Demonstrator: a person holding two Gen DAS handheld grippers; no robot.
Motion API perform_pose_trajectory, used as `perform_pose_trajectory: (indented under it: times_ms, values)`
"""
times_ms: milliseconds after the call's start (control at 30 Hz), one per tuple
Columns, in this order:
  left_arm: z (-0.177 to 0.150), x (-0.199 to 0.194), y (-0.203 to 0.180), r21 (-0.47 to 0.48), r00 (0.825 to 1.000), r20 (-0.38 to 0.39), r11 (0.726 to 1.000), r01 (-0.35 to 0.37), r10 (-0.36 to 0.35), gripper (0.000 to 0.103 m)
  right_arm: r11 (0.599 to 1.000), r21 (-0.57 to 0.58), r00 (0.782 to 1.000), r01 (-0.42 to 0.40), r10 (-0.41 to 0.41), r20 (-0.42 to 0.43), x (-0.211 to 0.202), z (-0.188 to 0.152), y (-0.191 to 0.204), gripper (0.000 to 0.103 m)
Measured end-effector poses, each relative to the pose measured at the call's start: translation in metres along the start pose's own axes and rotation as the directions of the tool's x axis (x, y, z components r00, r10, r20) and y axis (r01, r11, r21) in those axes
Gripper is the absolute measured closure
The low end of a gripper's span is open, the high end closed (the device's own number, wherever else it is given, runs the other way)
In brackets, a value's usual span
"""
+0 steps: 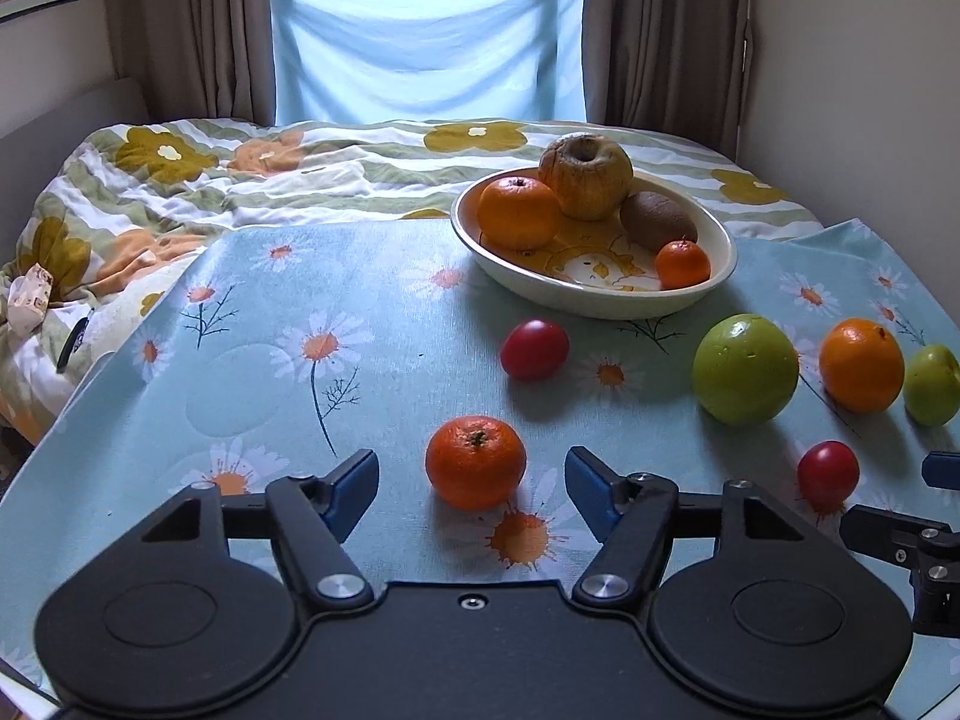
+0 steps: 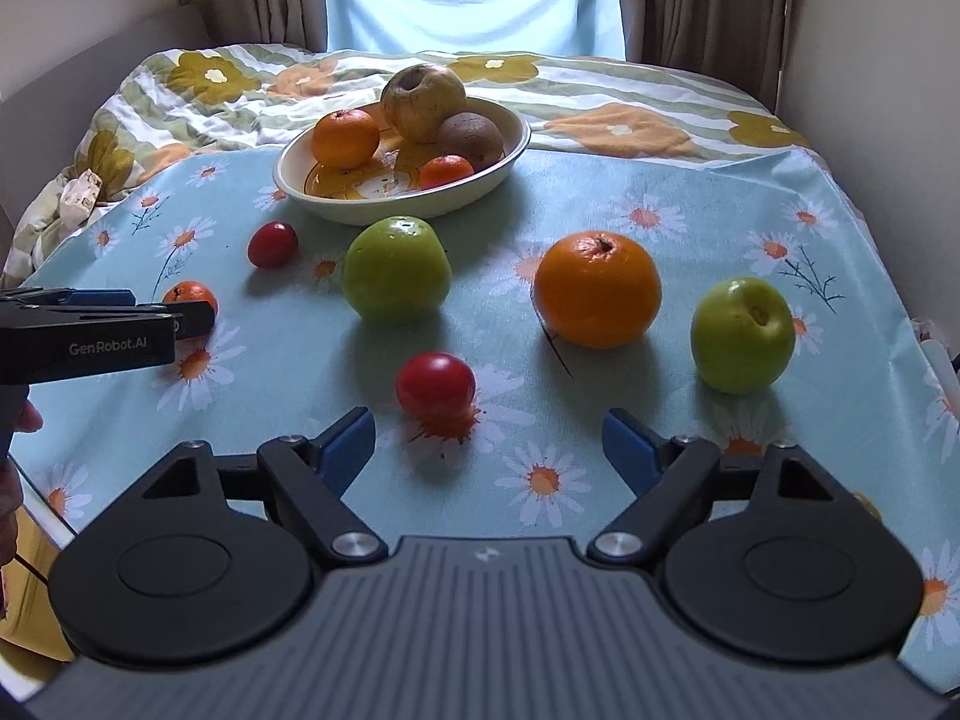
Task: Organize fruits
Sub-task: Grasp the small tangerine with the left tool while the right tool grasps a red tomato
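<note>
A cream bowl (image 1: 600,306) (image 2: 336,204) at the back of the daisy cloth holds an orange (image 1: 519,213), a wrinkled apple (image 1: 585,177), a kiwi (image 1: 657,219) and a small tangerine (image 1: 683,264). My left gripper (image 1: 471,462) is open, and a loose tangerine (image 1: 476,462) (image 2: 191,295) sits between its blue fingertips with gaps on both sides. My right gripper (image 2: 486,420) is open just short of a red tomato (image 2: 435,385) (image 1: 828,471). Further out lie a large green apple (image 2: 396,269), an orange (image 2: 597,289), a smaller green apple (image 2: 742,335) and a second tomato (image 2: 273,244).
The cloth (image 1: 270,372) covers a board on a bed with a flowered quilt (image 1: 180,180). Curtains and a window stand behind, walls close in on both sides. The cloth's edge drops off at the left and right. A hand shows at the left edge of the right wrist view.
</note>
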State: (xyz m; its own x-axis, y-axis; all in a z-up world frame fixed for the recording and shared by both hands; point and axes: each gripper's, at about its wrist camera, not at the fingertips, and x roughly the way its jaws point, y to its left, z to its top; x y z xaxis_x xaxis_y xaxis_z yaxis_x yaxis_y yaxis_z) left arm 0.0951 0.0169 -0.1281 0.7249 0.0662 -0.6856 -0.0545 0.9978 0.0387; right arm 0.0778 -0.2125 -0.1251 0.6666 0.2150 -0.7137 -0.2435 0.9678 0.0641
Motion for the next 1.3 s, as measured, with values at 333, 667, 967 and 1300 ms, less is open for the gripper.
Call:
perform_pose_trajectory:
  times_ms: [333,667,967,1300]
  values:
    - [0.001,0.012,0.003,-0.013,0.999,-0.045,1.000,0.028,-0.029,0.060,0.999,-0.030,1.000,-0.020,0.019,-0.025,0.017,0.003,0.013,0.021]
    - [-0.003,0.006,0.003,0.007,0.998,-0.055,0.999,0.038,-0.037,0.061,0.999,-0.035,0.999,-0.019,0.018,-0.036,0.027,0.008,0.017,0.035]
    - [-0.010,-0.001,0.002,0.009,0.998,-0.059,0.999,0.038,-0.037,0.061,0.999,-0.040,0.999,-0.024,0.023,-0.030,0.029,0.010,0.017,0.041]
    - [-0.016,-0.015,0.006,-0.012,0.998,-0.066,1.000,0.022,-0.023,0.061,0.998,-0.056,0.999,-0.040,0.039,-0.014,0.028,0.018,0.018,0.055]
